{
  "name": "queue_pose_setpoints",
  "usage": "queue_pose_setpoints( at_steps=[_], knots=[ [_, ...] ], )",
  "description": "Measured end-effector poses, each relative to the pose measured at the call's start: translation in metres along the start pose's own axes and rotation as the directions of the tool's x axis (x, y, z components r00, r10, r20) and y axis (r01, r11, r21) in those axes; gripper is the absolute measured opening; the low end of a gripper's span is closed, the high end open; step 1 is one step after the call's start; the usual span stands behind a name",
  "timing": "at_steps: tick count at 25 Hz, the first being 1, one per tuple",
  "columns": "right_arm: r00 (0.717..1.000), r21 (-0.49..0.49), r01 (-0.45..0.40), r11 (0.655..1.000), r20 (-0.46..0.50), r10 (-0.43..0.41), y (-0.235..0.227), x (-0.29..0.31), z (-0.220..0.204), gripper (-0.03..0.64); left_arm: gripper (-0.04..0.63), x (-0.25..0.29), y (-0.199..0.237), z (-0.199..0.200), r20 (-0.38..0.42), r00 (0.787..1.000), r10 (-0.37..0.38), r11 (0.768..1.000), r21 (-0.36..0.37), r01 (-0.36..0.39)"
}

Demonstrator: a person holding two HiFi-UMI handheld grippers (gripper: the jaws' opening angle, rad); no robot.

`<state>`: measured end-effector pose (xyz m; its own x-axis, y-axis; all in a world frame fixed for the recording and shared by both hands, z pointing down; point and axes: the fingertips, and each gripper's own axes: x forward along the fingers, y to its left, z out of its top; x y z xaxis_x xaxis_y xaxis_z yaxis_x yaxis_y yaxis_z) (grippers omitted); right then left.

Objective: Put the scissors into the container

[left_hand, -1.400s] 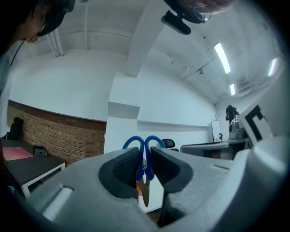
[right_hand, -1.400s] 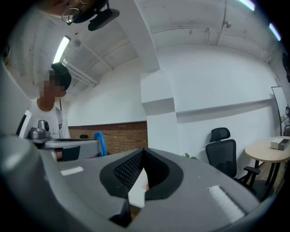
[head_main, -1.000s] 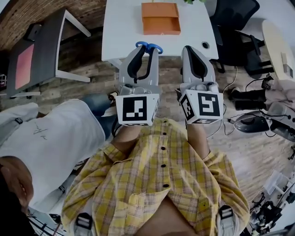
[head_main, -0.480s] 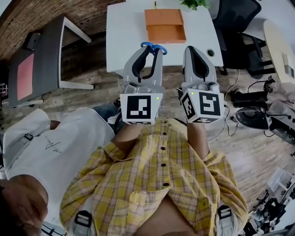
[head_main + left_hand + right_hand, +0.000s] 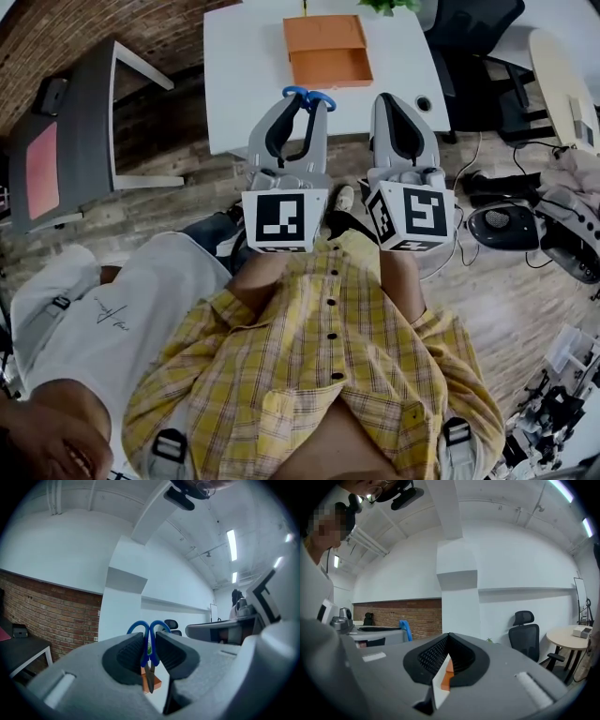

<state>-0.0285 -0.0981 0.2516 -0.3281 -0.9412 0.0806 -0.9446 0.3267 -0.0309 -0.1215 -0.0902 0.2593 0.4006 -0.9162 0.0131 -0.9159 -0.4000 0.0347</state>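
Two claws are up in front of the person in the yellow check shirt (image 5: 323, 375), both pointing towards the white tabletop (image 5: 244, 84). Left claw (image 5: 305, 101) is clamped narrow on the scissors (image 5: 307, 97). In the left gripper view the ribbed dark pads (image 5: 127, 654) pinch the pair just below the blue loop handles, the loops stick out past the tips, and the grey blades hang down in the slot between the jaws (image 5: 149, 641). Right claw (image 5: 394, 98) has its tips closed together with nothing held. Its own view shows only a sliver of white tabletop and orange through the gap under the meeting tips (image 5: 449, 641). Judgement: this is the carry stage, with grasp secured and delivery not yet done. The scissors sit over the near edge of the tabletop, short of the container (image 5: 328, 52), which lies further back near the middle. The container is a shallow orange rectangular box with low walls, matt, with what looks like a flat flap folded back on its far side. I cannot tell if it is card or plastic. It looks empty. The next move, as I judge it, calls for reaching forward until the handles are over the open box, lowering, then parting the left jaws. Plastic handles are smooth and rounded and the blades thin and hard, so the pair may pivot in the pads if tilted.
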Motion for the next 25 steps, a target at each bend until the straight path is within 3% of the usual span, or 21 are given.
queue_pose_setpoints(
  at_steps=[12,25],
  knots=[
    [0.999,0.005,-0.023,1.0,-0.024,0.024,-0.026,0.047,-0.013,0.002,0.086,0.049,0.009,-0.016,-0.013,1.0,0.015,1.0,-0.001,-0.015],
    [0.997,0.031,-0.056,0.998,-0.05,0.057,-0.07,0.1,-0.028,0.002,0.086,0.12,0.01,-0.04,-0.093,0.995,0.037,0.998,0.059,-0.031]
  ],
)
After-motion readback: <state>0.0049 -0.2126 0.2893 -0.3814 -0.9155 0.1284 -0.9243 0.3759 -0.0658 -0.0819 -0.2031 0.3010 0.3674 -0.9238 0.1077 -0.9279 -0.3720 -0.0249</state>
